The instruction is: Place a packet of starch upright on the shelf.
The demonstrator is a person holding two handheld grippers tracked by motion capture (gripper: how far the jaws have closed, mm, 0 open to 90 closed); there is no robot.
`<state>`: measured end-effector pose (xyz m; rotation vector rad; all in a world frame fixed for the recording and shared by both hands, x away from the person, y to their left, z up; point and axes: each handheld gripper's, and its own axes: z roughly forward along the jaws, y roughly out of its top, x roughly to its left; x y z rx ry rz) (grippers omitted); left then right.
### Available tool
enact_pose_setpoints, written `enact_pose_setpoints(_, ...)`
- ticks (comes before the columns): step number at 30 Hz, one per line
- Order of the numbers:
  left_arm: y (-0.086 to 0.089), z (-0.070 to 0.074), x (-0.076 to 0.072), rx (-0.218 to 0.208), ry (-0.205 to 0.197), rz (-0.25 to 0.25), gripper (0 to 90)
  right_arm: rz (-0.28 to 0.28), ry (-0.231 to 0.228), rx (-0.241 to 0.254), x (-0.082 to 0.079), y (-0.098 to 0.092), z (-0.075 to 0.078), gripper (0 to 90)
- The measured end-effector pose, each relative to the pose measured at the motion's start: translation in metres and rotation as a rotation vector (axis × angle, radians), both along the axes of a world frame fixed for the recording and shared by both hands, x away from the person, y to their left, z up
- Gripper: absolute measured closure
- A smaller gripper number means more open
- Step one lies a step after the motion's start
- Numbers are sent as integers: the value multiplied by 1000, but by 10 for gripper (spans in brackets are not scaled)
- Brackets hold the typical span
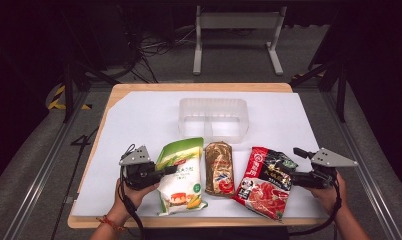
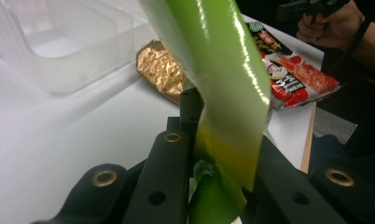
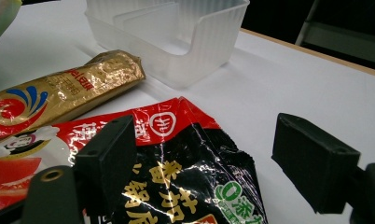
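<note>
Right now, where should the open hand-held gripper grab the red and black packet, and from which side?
Grip the red and black packet by its thin top edge at the right, coming in low from the right. The packet lies flat, and that edge sits just ahead of the open right hand-held gripper, probably thin enough to fit between its jaws.

Chinese characters in yellow are printed on the black part of the red pouch (image 3: 176, 163), but they cannot be read with certainty. A white round logo is seen near its top, and a green round mark lower. Red characters are printed on the gold pack (image 3: 59, 98), too small to read.
</note>
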<state>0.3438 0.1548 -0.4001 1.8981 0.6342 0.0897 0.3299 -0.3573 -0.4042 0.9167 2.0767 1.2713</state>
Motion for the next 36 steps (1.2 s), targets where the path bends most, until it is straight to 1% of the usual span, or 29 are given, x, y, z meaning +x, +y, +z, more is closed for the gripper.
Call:
enact_pose_setpoints(2, 0, 3, -2, -8, -12, -9, 874, 0, -2, 2, 0, 0, 1, 221)
enact_pose_setpoints(3, 0, 5, -4, -17, -18, -6, 875, -1, -2, 3, 0, -1, 1, 220)
enact_pose_setpoints(4, 1, 7, -5, -17, -27, -1, 875, -3, -1, 4, 0, -1, 1, 220)
enact_pose_setpoints(6, 1, 11, -7, -22, -56, 10, 875, -7, 0, 1, 0, -1, 0, 220)
enact_pose_setpoints(8, 2, 13, -8, -33, -63, 9, 875, -7, 1, 2, 0, -1, 0, 219)
enact_pose_setpoints(10, 2, 15, -9, -33, -81, 21, 875, -6, 1, 1, 0, -1, 0, 218)
enact_pose_setpoints(11, 3, 16, -10, -44, -77, 20, 876, -3, 1, 0, 0, 0, 0, 218)
enact_pose_setpoints(15, 3, 21, -12, -48, -103, 27, 877, -6, 0, 1, 0, -1, 0, 219)
enact_pose_setpoints(16, 3, 22, -13, -45, -102, 34, 877, -8, 1, 1, 0, -1, 0, 218)
enact_pose_setpoints(17, 2, 23, -13, -33, -119, 41, 877, -8, 2, 3, 0, -1, 0, 218)
enact_pose_setpoints(18, 2, 24, -13, -44, -107, 40, 878, -7, 3, 5, 0, -1, -1, 218)
enact_pose_setpoints(19, 3, 25, -12, -46, -118, 53, 878, -7, 3, 5, 0, -1, -1, 218)
enact_pose_setpoints(23, 4, 28, -12, -54, -119, 62, 878, -7, 4, 8, 1, -1, -1, 218)
enact_pose_setpoints(25, 6, 31, -11, -52, -134, 76, 878, -8, 4, 7, 1, -1, -1, 217)
enact_pose_setpoints(27, 7, 33, -11, -66, -130, 84, 878, -11, 6, 8, 1, -1, -1, 217)
enact_pose_setpoints(30, 8, 37, -10, -76, -144, 97, 878, -13, 5, 9, 1, -2, -1, 217)
enact_pose_setpoints(33, 8, 40, -8, -88, -153, 122, 878, -16, 6, 15, 1, -2, -1, 217)
enact_pose_setpoints(34, 8, 41, -7, -84, -156, 126, 879, -16, 6, 14, 1, -2, -1, 218)
enact_pose_setpoints(35, 8, 43, -7, -81, -170, 137, 879, -17, 7, 12, 1, -2, -1, 218)
enact_pose_setpoints(36, 8, 43, -7, -91, -165, 148, 879, -17, 7, 10, 1, -2, -1, 217)
